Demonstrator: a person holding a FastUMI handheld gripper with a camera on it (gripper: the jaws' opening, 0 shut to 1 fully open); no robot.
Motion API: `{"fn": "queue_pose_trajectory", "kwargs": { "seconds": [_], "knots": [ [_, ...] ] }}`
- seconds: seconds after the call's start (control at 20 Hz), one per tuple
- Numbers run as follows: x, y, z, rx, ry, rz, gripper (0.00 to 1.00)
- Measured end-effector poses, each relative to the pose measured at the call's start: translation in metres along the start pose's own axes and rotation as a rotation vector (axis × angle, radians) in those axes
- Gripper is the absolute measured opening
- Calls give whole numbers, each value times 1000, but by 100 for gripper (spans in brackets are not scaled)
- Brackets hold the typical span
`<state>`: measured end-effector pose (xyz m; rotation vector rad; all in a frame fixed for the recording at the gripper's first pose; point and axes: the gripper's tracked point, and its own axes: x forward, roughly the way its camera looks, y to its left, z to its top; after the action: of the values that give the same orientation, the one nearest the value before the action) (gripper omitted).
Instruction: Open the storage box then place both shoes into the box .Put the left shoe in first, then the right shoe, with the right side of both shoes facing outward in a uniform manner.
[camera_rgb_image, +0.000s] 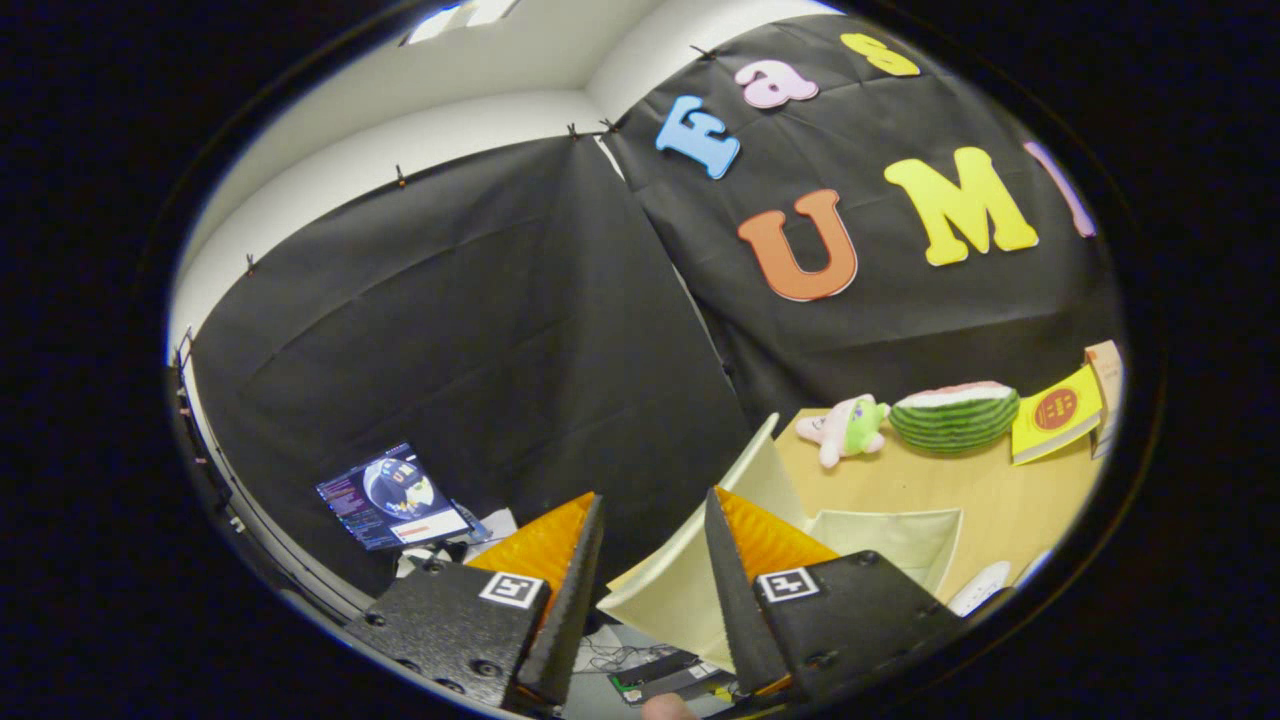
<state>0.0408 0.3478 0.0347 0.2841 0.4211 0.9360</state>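
Gripper view showed the fingers (652, 560) spread with nothing between them, beside the storage box's raised lid (690, 560) (apparently swung up so shoes could go in), the storage box (900, 535) on the counter (1010, 500).

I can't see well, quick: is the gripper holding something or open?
Gripper: open, fingers apart, holding nothing; the storage box's raised lid sits between and just beyond them.

— How many boxes? 
— One storage box (905, 540), one raised lid (690, 570). 
— Toys? 
— Two: one plush doll (845, 427), one watermelon (955, 415). 
— Anything else? 
— One yellow book (1055, 412), one laptop (392, 497), one gripper (652, 510), fingers apart.
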Motion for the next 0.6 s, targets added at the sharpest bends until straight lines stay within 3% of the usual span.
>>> {"fn": "queue_pose_trajectory", "kwargs": {
  "seconds": [0.4,0.6],
  "knots": [
    [-38,-38,5,-50,-48,-160,96],
    [-80,-82,3,-141,-66,-319,100]
  ]
}}
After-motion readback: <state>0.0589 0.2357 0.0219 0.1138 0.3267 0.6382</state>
